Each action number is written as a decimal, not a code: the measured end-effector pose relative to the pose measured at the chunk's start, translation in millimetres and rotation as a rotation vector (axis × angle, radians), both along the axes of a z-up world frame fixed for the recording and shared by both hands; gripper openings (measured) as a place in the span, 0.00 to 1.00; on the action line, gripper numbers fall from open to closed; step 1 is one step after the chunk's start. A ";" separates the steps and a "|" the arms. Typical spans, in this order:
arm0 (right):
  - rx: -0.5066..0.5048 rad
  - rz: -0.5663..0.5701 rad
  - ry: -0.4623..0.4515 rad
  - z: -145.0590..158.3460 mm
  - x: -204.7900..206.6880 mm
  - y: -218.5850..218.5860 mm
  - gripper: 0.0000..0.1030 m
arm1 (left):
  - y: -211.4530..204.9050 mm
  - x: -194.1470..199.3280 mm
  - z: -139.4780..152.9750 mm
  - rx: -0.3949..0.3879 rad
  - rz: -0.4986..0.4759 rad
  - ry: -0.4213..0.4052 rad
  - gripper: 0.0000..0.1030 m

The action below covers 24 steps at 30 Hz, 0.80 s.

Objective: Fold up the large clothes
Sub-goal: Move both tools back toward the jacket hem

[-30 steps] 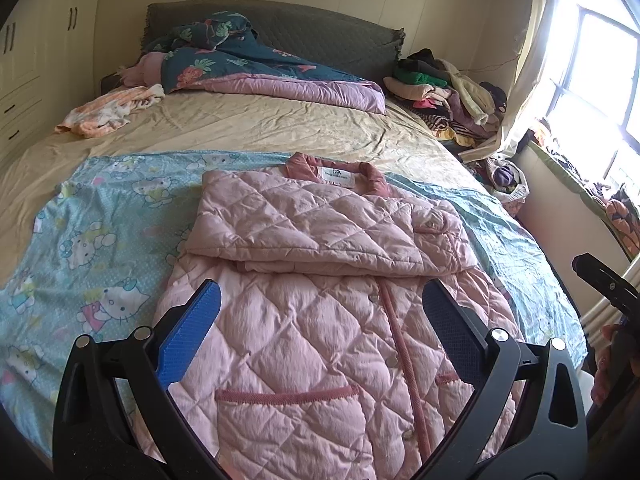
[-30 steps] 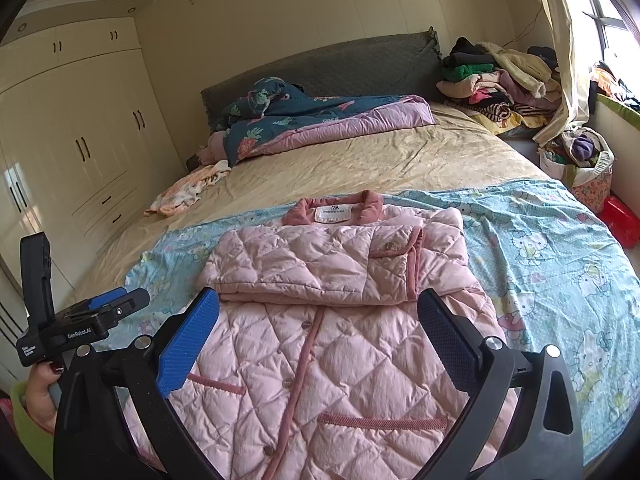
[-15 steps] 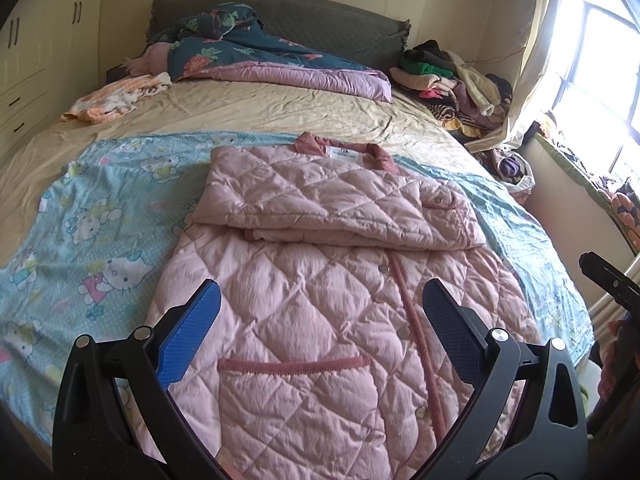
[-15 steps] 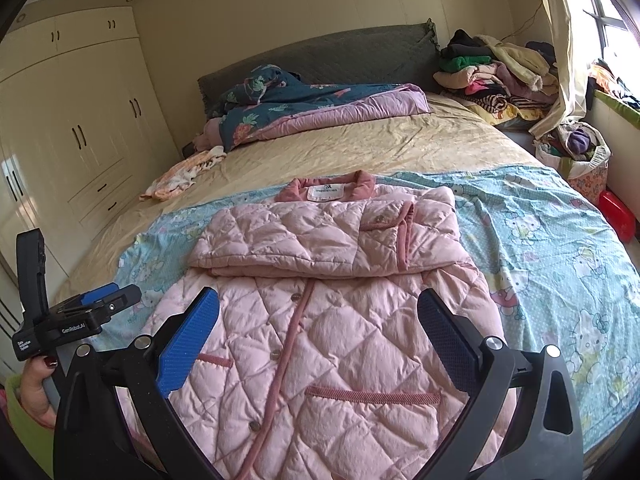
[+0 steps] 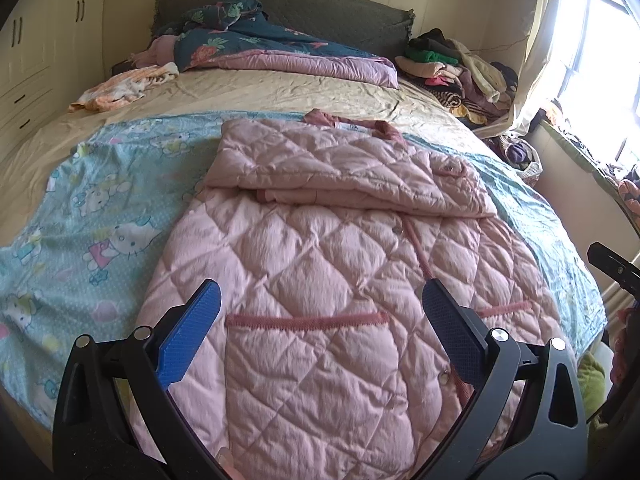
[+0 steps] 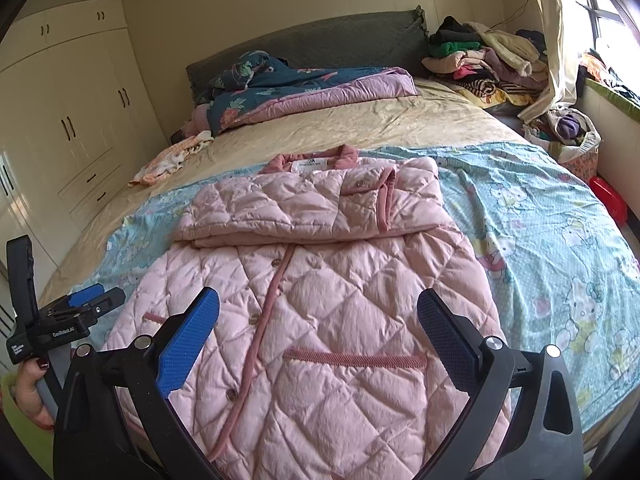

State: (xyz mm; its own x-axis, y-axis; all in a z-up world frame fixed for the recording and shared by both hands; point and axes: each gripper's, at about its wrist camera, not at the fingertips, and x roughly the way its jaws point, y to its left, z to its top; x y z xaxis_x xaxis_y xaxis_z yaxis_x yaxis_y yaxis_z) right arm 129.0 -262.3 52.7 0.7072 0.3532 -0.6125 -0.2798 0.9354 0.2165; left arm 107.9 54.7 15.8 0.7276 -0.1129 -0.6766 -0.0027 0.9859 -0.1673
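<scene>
A pink quilted jacket lies front-up on a blue cartoon-print sheet on the bed, both sleeves folded across its chest. It also shows in the right wrist view. My left gripper is open and empty, hovering over the jacket's lower left part above a pocket. My right gripper is open and empty over the lower right part. The left gripper also shows at the left edge of the right wrist view.
A dark floral duvet lies by the headboard. A pile of clothes sits at the far right corner of the bed. An orange-white garment lies at the far left. Wardrobes stand left, a window right.
Both grippers have moved forward and down toward the jacket's lower part. Both stay open and empty. The jacket has not moved.
</scene>
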 end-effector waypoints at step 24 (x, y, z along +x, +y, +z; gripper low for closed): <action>-0.090 -0.068 0.116 -58.7 -22.9 -46.7 0.96 | 22.5 -33.1 -44.1 0.053 0.052 0.075 0.92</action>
